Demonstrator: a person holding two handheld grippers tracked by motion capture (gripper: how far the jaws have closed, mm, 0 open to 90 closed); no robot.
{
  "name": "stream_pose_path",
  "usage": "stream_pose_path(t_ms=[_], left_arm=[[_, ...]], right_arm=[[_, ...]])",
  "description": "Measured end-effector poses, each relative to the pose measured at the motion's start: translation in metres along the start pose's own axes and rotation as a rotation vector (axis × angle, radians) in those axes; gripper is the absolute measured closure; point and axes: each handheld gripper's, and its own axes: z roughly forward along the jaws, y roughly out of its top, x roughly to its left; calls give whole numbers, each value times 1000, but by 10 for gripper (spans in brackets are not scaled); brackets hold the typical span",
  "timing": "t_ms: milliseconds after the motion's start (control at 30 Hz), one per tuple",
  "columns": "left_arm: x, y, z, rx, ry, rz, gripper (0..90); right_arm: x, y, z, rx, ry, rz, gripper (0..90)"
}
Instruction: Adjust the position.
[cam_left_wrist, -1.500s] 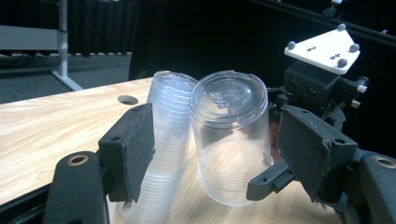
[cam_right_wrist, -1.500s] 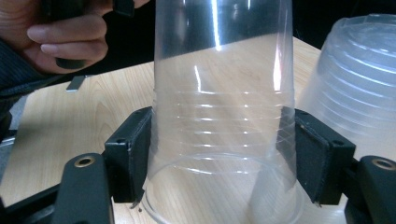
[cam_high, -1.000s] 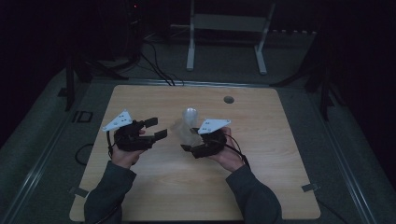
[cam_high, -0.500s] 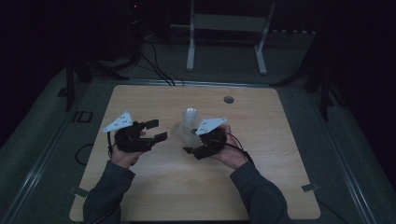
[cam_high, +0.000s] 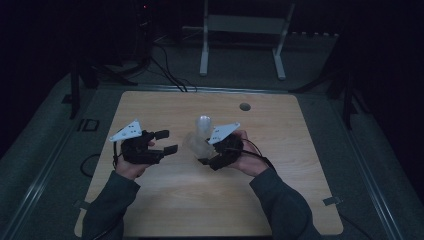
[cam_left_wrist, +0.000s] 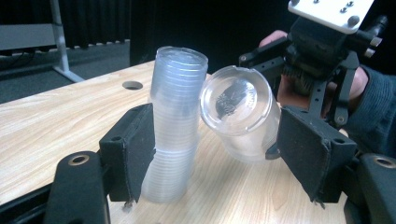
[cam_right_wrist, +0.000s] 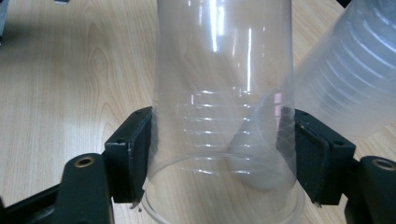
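We note the right gripper (cam_high: 206, 154) near the middle of the wooden table (cam_high: 280, 200), its jaws part-way spread and pinching a single clear plastic cup (cam_left_wrist: 240, 114). In the right gripper view the two black pads press the cup's (cam_right_wrist: 219, 93) walls close to its wide rim, one on each side. The cup lies tipped over off the table: its long axis runs roughly level, slightly nose-down, rim toward the right gripper and closed bottom pointing away from it, toward the left gripper. In the left gripper view we look almost straight at that round bottom.

The left gripper (cam_high: 167, 142) is held to the left of the cup, jaws spread wide and holding nothing; its pads touch neither cup nor stack as far as we can see. In the left gripper view the cup and stack sit framed between its two jaws, farther off.

Just beside the cup, on its far side as seen from above, stands a stack of clear cups (cam_high: 203, 126), nested bottoms-up on the table. Its long axis is near upright, with a slight bend in the column, seen in the left gripper view (cam_left_wrist: 177, 126). The held cup's side lies against or very close to the stack; we cannot tell whether they touch.

Farther from the cup, toward the table's back edge, is a round hole (cam_high: 244, 106) in the tabletop. Beyond the table a white metal frame (cam_high: 242, 30) stands on the dark floor, with cables (cam_high: 167, 75) trailing near it.
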Motion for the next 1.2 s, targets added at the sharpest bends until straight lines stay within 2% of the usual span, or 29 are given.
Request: stream_pose_path(t_ms=[333, 567, 967, 1200], left_arm=[[-1, 9, 2, 44, -20, 38, 284], [-3, 12, 5, 95, -33, 67, 284], [-3, 16, 9, 183, -51, 101, 303], [-7, 16, 15, 243, -38, 140, 298]], right_arm=[[0, 7, -3, 53, 16, -61, 292], [0, 10, -3, 73, 21, -79, 292], [2, 16, -1, 127, 33, -140, 295], [2, 19, 1, 150, 31, -163, 295]])
